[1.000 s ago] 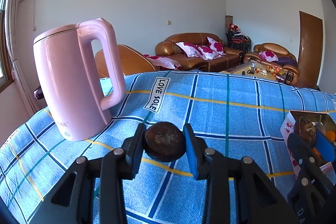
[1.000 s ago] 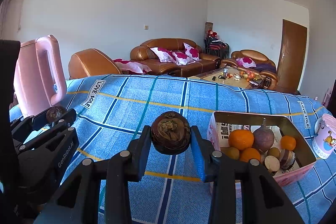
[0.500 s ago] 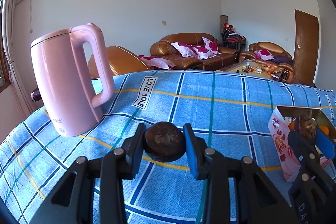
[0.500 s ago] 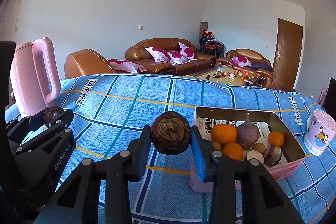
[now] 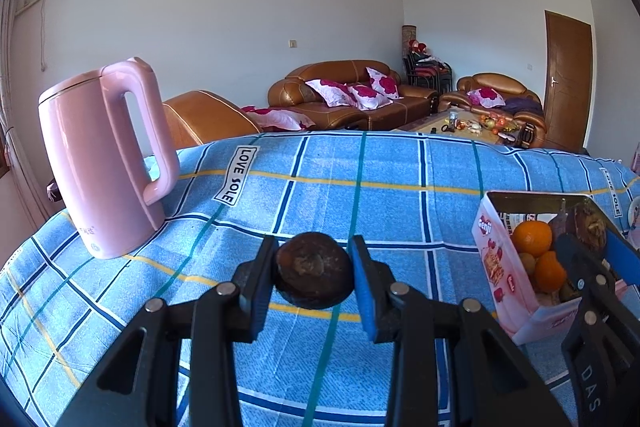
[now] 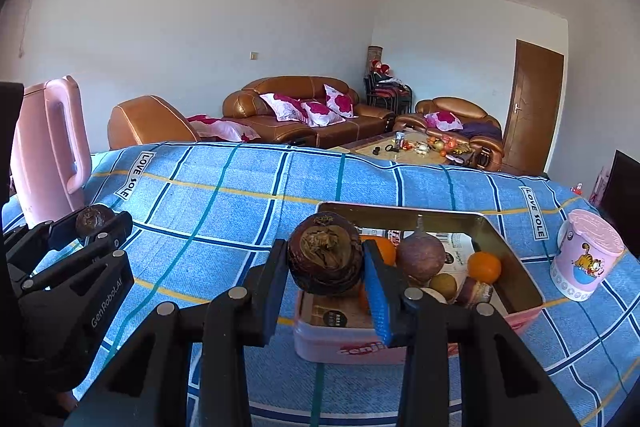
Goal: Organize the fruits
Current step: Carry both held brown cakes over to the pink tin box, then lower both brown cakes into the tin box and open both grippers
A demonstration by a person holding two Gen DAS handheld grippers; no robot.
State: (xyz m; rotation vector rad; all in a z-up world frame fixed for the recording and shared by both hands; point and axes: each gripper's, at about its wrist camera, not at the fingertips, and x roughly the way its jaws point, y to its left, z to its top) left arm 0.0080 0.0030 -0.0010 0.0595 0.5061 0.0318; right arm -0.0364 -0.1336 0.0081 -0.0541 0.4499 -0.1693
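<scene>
My left gripper is shut on a dark brown round fruit, held above the blue checked tablecloth. My right gripper is shut on a second dark brown fruit, held at the near left corner of the pink fruit tin. The tin holds oranges, a purple fruit and several small fruits. The tin also shows at the right of the left wrist view, with the right gripper over it. The left gripper shows at the left of the right wrist view.
A pink electric kettle stands at the table's far left. A pink cartoon cup stands right of the tin. Brown sofas and a coffee table lie beyond the table's far edge.
Both grippers, each still holding its fruit, have moved right. The tin has come closer, and the right gripper's fruit now hangs at the tin's near left corner.
</scene>
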